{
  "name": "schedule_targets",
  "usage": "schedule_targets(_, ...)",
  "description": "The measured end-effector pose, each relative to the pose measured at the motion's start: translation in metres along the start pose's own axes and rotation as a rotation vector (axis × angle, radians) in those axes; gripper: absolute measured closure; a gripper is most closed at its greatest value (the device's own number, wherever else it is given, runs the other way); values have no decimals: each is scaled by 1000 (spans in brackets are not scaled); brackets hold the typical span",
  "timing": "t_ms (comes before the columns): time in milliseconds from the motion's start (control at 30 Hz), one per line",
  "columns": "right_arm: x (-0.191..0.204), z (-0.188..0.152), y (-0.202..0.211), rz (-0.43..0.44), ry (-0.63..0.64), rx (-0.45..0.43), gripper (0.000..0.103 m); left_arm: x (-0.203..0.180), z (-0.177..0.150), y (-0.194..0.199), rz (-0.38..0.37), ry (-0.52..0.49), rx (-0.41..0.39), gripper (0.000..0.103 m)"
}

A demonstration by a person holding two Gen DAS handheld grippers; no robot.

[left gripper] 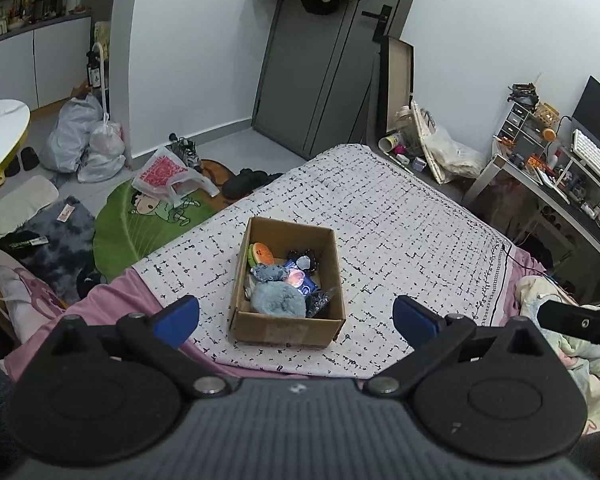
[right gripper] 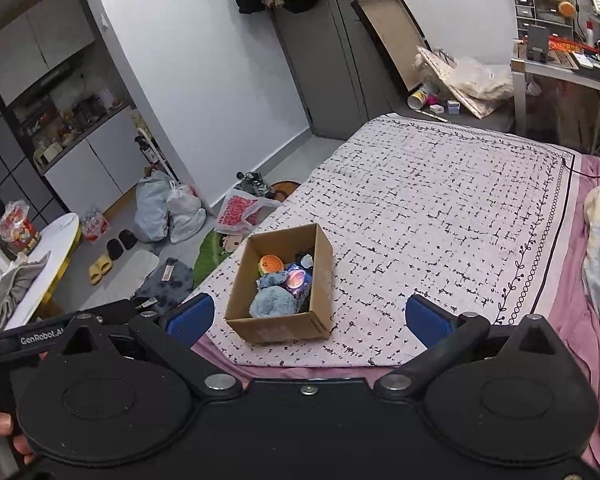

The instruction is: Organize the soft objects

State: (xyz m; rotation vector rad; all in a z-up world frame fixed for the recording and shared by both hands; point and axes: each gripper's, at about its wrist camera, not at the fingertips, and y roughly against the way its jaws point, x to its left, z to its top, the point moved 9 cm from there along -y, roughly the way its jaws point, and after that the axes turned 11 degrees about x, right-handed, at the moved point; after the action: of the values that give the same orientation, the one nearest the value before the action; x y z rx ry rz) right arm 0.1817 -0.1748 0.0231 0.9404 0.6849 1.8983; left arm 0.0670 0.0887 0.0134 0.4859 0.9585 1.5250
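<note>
Cardboard box (left gripper: 286, 280) of soft toys (left gripper: 276, 298) sits ahead on the bed (left gripper: 400, 240); with my left gripper (left gripper: 296, 316) and right gripper (right gripper: 310, 314) both spread wide and empty, I'd lower one straight onto the top toy.

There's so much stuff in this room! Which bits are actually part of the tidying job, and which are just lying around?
Part of the job:
- cardboard box on the bed
- blue fluffy toy inside it
- orange plush inside it
- left gripper and right gripper, both open and empty

Just lying about:
- plastic bags on the floor
- green rug
- slippers
- cluttered desk
</note>
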Motion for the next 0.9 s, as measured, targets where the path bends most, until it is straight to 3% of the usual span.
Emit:
schedule_targets(333,13,-9,17,4,39,-45,0,-15,-9,19,5,-65,-24,1)
schedule_targets(900,17,-21,9,6,49,5,0,-9,-22,19,22,-91,-14,1)
